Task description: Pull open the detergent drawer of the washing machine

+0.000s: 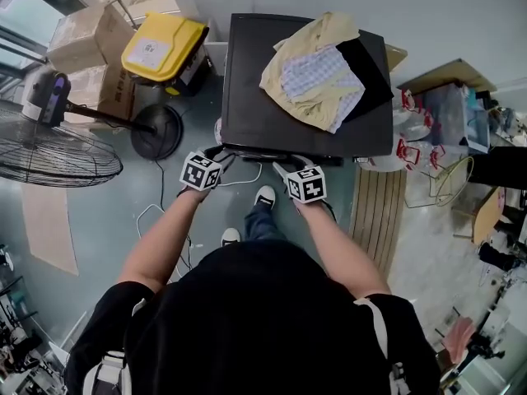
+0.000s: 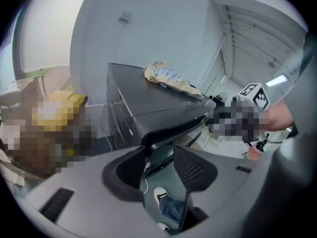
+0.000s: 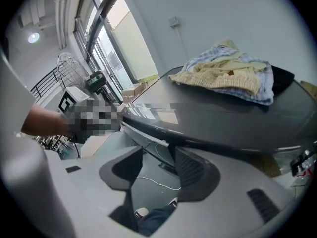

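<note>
While the person stands square to the dark grey, flat-topped washing machine (image 1: 247,97), both claws hang at its upper front edge.

Left claw (image 2: 159,155): jaws wide apart, nothing between them. The machine's front corner sits just beyond the tips.

Right claw (image 3: 158,157): jaws also wide and empty. The dark front rim and a pale strip of front panel (image 3: 144,133) lie just past them. Neither gripper view shows contact with the machine.

Detergent drawer: not made out as a separate part. The head view hides the front face under the lid's edge. The gripper views show only the top band of the front, where the drawer most likely lies. Which side it is on cannot be told.

On the lid, toward the back right, lies a loose pile of clothes (image 1: 317,68): yellow knit, blue-white check, black. It is well clear of the front edge.

Handling, as judged:
- The drawer is likely a light, hollow plastic tray on a slide, stiff at the start and then free.
- Its smooth face would be slippery to flat pads.
- The best hold is the recessed lip or finger pull of its front, with one jaw hooked behind it.
- The pull should be straight out and level, since a skewed pull could bind it.
- A hard yank may flex the thin plastic or run it off its stop.
- One claw should be enough.
- The machine is heavy and unlikely to shift.
</note>
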`<state>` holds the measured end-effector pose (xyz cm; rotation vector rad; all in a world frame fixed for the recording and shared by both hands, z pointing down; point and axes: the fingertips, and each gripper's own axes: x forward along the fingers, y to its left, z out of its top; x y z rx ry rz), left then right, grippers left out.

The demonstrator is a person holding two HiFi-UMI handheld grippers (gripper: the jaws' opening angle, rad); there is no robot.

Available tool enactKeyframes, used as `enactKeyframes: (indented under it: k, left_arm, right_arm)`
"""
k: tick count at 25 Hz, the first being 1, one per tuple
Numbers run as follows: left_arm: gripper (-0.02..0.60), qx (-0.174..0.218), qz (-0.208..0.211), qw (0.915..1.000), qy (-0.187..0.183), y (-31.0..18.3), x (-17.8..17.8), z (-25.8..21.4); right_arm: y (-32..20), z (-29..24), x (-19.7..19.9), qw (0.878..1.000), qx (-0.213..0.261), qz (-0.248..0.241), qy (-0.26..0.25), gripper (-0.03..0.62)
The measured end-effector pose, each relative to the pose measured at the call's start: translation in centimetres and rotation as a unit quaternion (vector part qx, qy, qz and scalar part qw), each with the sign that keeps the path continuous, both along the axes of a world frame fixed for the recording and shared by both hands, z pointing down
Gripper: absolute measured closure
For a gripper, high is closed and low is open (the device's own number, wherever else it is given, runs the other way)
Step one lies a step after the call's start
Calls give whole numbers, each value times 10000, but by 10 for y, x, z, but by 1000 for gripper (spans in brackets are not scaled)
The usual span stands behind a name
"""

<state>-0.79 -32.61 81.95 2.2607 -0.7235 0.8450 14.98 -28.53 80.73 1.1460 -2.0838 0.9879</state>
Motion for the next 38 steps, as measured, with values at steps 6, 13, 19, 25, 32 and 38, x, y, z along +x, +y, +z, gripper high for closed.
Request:
enactKeyframes:
  k: [6, 13, 19, 25, 32, 38]
  left_arm:
    - [410, 4, -27, 10000, -10, 1, 1, 1]
    - [422, 61, -140, 9999, -56, 1, 1, 1]
    - [422, 63, -221, 9997, -23, 0, 0, 1]
    - [428, 26, -165, 9999, -18, 0, -1, 0]
    - [431, -88, -267, 9996, 97, 1, -1, -3]
    - [431, -154, -286, 9994, 145, 10, 0, -5]
  right_arm:
    - [-2, 2, -2, 9999, 10, -56, 88, 402]
    - [-3, 5, 2, 9994, 74, -86, 315, 444]
    - [-4, 6, 5, 9990, 108, -70, 425, 484]
    - [-5, 5, 5, 9985, 145, -135, 501, 490]
    - [-3, 3, 6, 9987, 105, -172, 462, 497]
    - [4, 2, 8, 9989, 53, -159, 434, 497]
